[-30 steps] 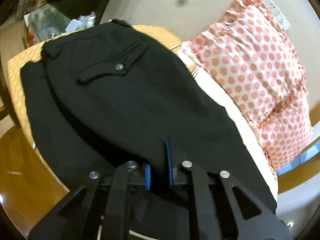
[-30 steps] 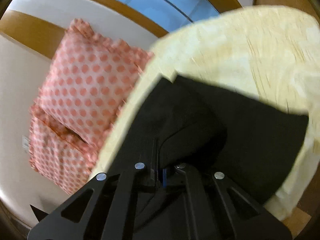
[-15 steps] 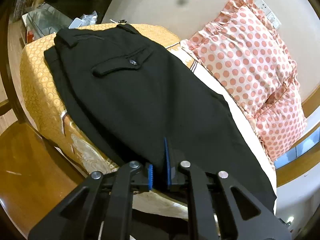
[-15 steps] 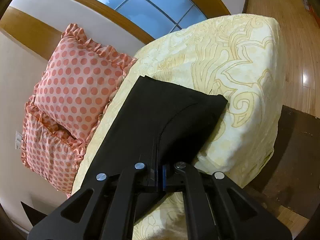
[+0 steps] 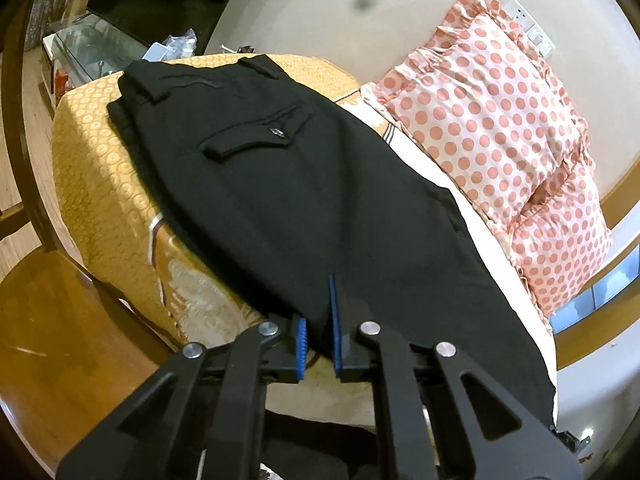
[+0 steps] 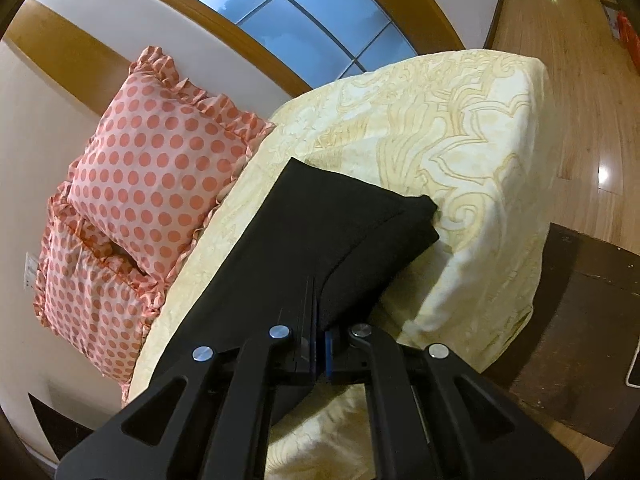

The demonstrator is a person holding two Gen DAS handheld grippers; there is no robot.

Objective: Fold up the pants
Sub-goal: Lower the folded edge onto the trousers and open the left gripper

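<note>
1. My left gripper (image 5: 318,344) and right gripper (image 6: 318,346) both pinch the near edge of the black woven pants (image 5: 304,200) lying lengthwise on the cream patterned bedspread (image 6: 460,152).
2. I judge uneven pulling could skew the stacked legs or drag them off the bed.

At upper left of my right view I see a wood-framed window (image 6: 304,4); polka-dot pillows (image 6: 160,176) lean on the cream wall (image 5: 360,32), and glossy wood floor (image 6: 580,80) fills the right.

bed (image 6: 472,128), black pants (image 5: 280,184), dotted pillows (image 5: 492,120)
</note>
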